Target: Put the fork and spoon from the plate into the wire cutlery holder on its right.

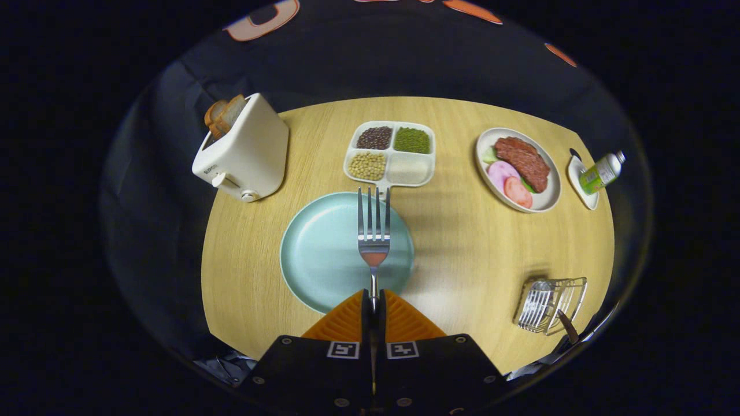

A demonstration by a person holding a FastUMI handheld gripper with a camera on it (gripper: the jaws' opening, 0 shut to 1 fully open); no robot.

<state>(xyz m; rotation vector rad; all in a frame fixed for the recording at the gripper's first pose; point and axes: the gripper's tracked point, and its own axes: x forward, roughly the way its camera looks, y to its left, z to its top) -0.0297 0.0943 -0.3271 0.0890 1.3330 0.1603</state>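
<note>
My gripper [374, 300] is shut on the handle of a silver fork [373, 231], whose tines point away from me. The fork hangs above a pale blue round plate [324, 254] in the middle of the wooden table. The plate under it looks bare. To the right, near the table's front edge, stands the wire cutlery holder [549, 303]. A dark handle [568, 326] sticks out of the holder toward me; I cannot tell what utensil it belongs to.
A white toaster [243, 153] with bread slices stands at the back left. Beyond the plate lies a white divided tray [391, 153] of grains. A plate of meat and vegetables [518, 169] and a small dish with a bottle [601, 172] sit at the back right.
</note>
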